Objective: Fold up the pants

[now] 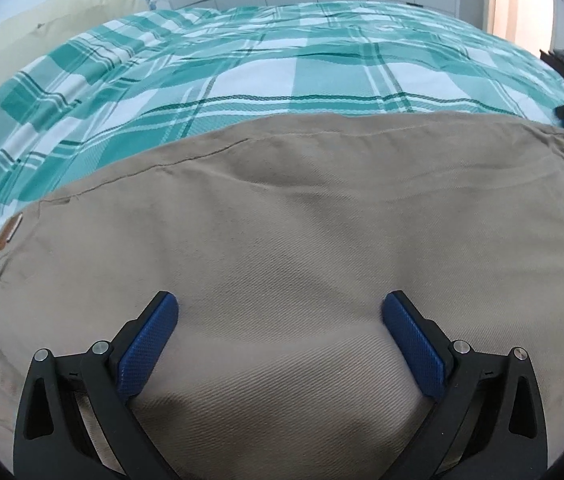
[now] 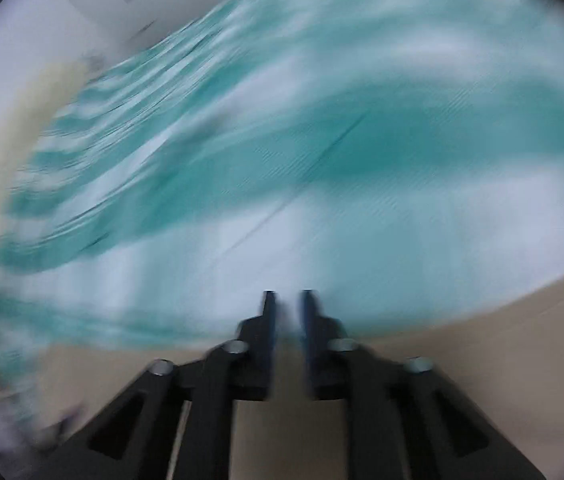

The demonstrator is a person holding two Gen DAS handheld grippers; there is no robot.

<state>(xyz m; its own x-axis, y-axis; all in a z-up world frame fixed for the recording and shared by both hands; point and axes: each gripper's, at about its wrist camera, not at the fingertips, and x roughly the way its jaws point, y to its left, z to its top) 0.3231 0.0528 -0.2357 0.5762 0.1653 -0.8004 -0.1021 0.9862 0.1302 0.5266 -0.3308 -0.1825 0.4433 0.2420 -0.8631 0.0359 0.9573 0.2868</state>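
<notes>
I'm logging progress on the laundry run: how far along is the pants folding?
Done: the khaki pants lie spread flat on the green plaid bedspread, apparently already doubled along one long edge. In hand: nothing is gripped. The left gripper hovers open over the fabric; the right gripper, blurred, shows a narrow gap with nothing between its fingers. Left: probably the crosswise folds, since the pants lie at full length.
</notes>
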